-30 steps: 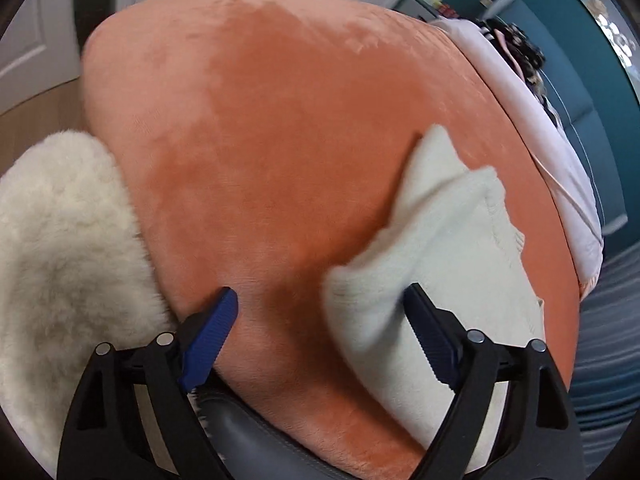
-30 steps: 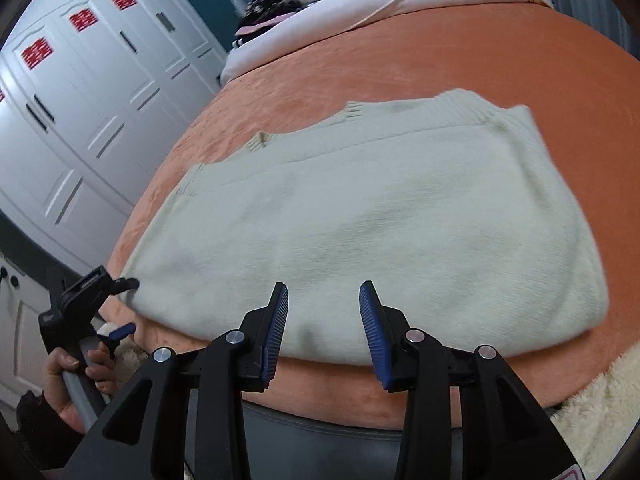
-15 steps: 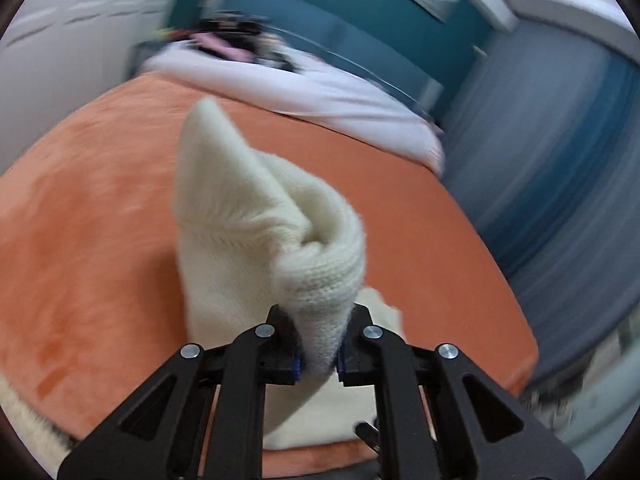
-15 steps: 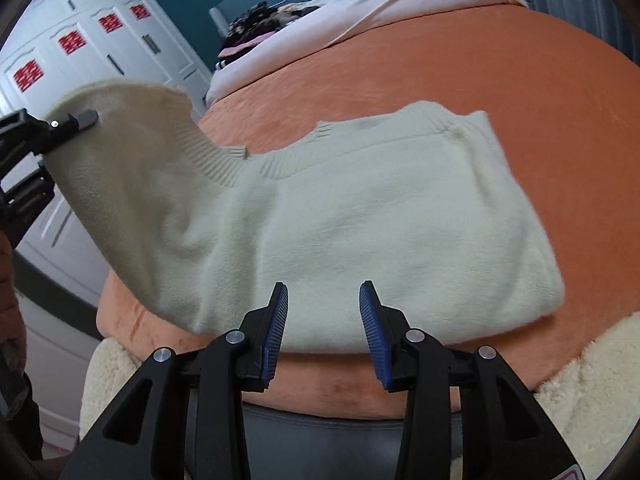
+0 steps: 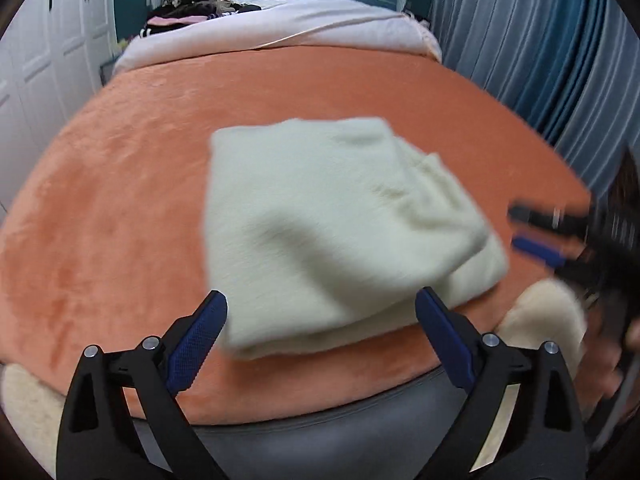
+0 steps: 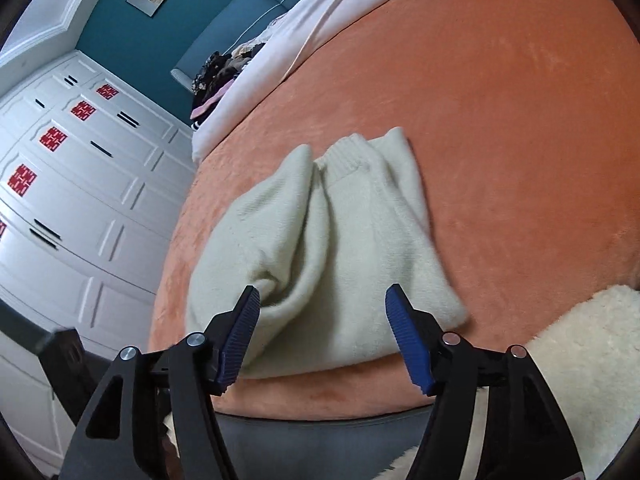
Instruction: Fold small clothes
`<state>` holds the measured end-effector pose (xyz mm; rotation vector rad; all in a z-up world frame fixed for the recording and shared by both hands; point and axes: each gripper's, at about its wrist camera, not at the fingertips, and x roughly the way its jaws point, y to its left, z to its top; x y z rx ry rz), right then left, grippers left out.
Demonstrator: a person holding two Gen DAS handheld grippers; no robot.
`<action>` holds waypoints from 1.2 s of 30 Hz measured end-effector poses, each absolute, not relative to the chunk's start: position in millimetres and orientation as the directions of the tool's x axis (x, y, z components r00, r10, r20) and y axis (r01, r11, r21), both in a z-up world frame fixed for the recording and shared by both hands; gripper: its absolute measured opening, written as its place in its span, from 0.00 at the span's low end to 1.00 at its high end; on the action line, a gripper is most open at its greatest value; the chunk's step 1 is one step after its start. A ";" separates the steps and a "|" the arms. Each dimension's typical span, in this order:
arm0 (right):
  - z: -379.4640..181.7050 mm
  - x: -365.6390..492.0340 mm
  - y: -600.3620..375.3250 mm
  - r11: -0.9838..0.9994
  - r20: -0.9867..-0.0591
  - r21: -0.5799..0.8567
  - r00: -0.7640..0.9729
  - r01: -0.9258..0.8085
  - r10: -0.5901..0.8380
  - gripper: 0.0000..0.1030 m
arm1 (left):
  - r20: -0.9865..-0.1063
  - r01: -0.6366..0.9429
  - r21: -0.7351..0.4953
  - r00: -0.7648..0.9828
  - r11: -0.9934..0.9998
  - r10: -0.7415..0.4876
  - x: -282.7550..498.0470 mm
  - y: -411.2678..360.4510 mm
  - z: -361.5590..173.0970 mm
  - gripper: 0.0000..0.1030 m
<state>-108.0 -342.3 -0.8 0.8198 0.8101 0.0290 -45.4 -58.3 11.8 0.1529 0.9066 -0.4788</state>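
Note:
A cream knitted sweater lies folded over on itself on the orange bed cover, near the bed's front edge. My left gripper is open and empty, just short of the sweater's near edge. My right gripper is open and empty, its blue pads on either side of the sweater's near fold without holding it. The right gripper also shows, blurred, at the right of the left wrist view. The ribbed hem points to the far side.
A pale pink duvet and a pile of dark clothes lie at the head of the bed. White wardrobe doors stand to the left, blue curtains to the right. A cream fluffy rug lies at the bed's front edge.
My left gripper carried the sweater's end over onto the rest, let go and opened. The right gripper opened wider and came up to the folded sweater.

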 end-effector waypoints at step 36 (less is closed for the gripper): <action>-39.6 -69.7 -360.6 0.718 -0.697 0.622 0.638 0.312 0.326 0.24 | -0.866 0.353 -0.122 0.420 0.928 -0.273 -19.0 -52.9 -19.0 0.42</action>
